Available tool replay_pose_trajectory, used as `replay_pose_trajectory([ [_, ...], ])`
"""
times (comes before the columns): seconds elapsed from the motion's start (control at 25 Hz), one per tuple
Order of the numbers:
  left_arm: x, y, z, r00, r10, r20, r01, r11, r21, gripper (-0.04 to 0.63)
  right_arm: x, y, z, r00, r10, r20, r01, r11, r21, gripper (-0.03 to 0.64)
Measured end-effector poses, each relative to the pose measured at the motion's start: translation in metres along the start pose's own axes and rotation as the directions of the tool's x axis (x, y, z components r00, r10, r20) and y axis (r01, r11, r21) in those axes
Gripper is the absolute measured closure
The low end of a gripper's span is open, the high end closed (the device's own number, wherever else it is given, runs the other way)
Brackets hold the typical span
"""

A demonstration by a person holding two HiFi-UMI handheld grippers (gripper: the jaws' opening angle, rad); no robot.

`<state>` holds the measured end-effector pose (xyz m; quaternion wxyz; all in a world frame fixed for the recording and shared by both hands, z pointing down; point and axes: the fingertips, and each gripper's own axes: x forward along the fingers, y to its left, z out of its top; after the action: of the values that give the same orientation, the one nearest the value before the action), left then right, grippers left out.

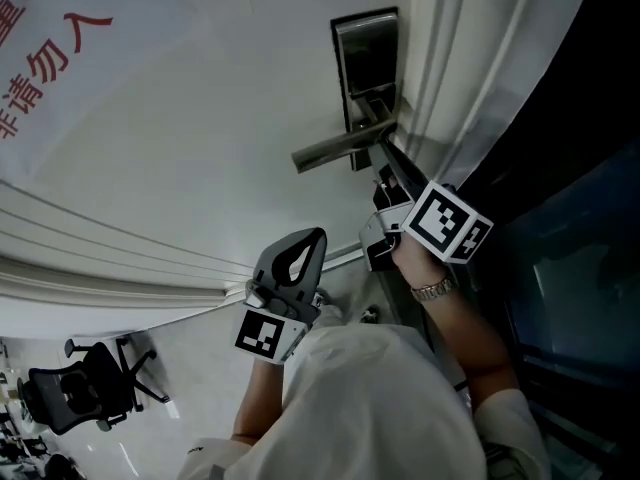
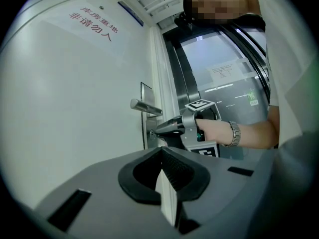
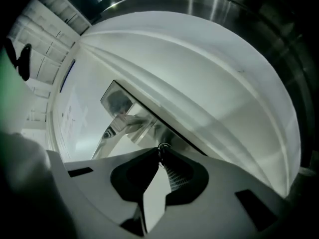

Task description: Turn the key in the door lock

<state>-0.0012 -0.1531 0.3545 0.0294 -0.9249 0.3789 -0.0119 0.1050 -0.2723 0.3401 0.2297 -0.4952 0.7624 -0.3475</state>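
The right claw (image 3: 162, 154) is pinched nearly closed on the head of the key (image 3: 162, 147), a small glint of metal caught at its very tips. So thin a thing calls for a narrow grip. Taking it at the tips probably keeps the claw's body off the door (image 1: 200, 118) while it twists.

The key sits in the lock plate (image 1: 365, 68), just below the handle (image 1: 335, 150), at the door's edge beside the frame. The claw points level, along the key's own line, likely so that a roll of the wrist turns the key instead of bending it. In the right gripper view the plate and handle lie slantwise, so the claw seems rolled over. I judge the turn to be partly made.

The left claw (image 2: 160, 156) is closed on nothing. It hangs lower and back from the door, apparently just held out of the way.

A white sheet (image 2: 94, 21) on the door carries two lines of red Chinese characters: the lower reads 非请勿入, and the upper ends in 重地. A paper notice (image 2: 224, 71) on the glass beyond is too small to read. No brand shows.
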Motion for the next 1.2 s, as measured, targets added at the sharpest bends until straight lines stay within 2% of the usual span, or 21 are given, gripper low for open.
replay_pose_trajectory([
  [0.16, 0.002, 0.000, 0.000, 1.000, 0.005, -0.010, -0.005, 1.000, 0.000, 0.592, -0.002, 0.003, -0.007, 0.996, 0.029, -0.087, -0.044, 0.983, -0.177, 0.598],
  [0.28, 0.004, 0.001, 0.000, 1.000, 0.011, -0.011, -0.011, 1.000, 0.000, 0.592, -0.007, 0.005, -0.012, 0.990, 0.033, -0.141, -0.079, 0.937, -0.339, 0.568],
  [0.4, 0.006, 0.000, -0.001, 1.000, 0.010, -0.011, -0.010, 1.000, -0.005, 0.592, -0.013, 0.008, -0.015, 0.983, 0.033, -0.183, -0.122, 0.857, -0.501, 0.561],
  [0.52, 0.005, 0.000, -0.001, 1.000, 0.012, -0.012, -0.012, 1.000, -0.009, 0.592, -0.016, 0.013, -0.014, 0.973, 0.026, -0.230, -0.174, 0.736, -0.654, 0.561],
  [0.64, 0.004, 0.000, -0.001, 1.000, 0.020, 0.004, -0.020, 1.000, -0.003, 0.592, -0.019, 0.012, -0.007, 0.975, -0.026, -0.220, -0.165, 0.579, -0.798, 0.561],
  [0.72, 0.002, 0.001, 0.000, 1.000, 0.019, 0.010, -0.019, 1.000, 0.009, 0.591, -0.021, 0.012, -0.006, 0.977, -0.072, -0.199, -0.148, 0.438, -0.886, 0.561],
  [0.8, 0.001, 0.001, 0.001, 1.000, 0.016, 0.018, -0.017, 1.000, 0.022, 0.592, -0.021, 0.012, -0.009, 0.975, -0.129, -0.183, -0.146, 0.258, -0.955, 0.554],
  [0.92, -0.001, 0.001, 0.004, 0.999, 0.012, 0.031, -0.013, 0.999, 0.038, 0.592, -0.020, 0.008, -0.013, 0.967, -0.211, -0.142, -0.154, -0.041, -0.987, 0.526],
  [1.0, -0.003, 0.002, 0.004, 0.999, 0.015, 0.033, -0.016, 0.999, 0.032, 0.592, -0.019, 0.007, -0.013, 0.964, -0.240, -0.111, -0.162, -0.203, -0.966, 0.517],
  [1.08, -0.005, 0.003, 0.002, 0.999, 0.019, 0.032, -0.020, 0.999, 0.026, 0.592, -0.017, 0.009, -0.013, 0.964, -0.249, -0.096, -0.174, -0.311, -0.934, 0.517],
  [1.2, -0.007, 0.002, -0.001, 1.000, 0.017, 0.026, -0.018, 0.999, 0.029, 0.592, -0.014, 0.010, -0.018, 0.960, -0.267, -0.083, -0.196, -0.429, -0.882, 0.517],
])
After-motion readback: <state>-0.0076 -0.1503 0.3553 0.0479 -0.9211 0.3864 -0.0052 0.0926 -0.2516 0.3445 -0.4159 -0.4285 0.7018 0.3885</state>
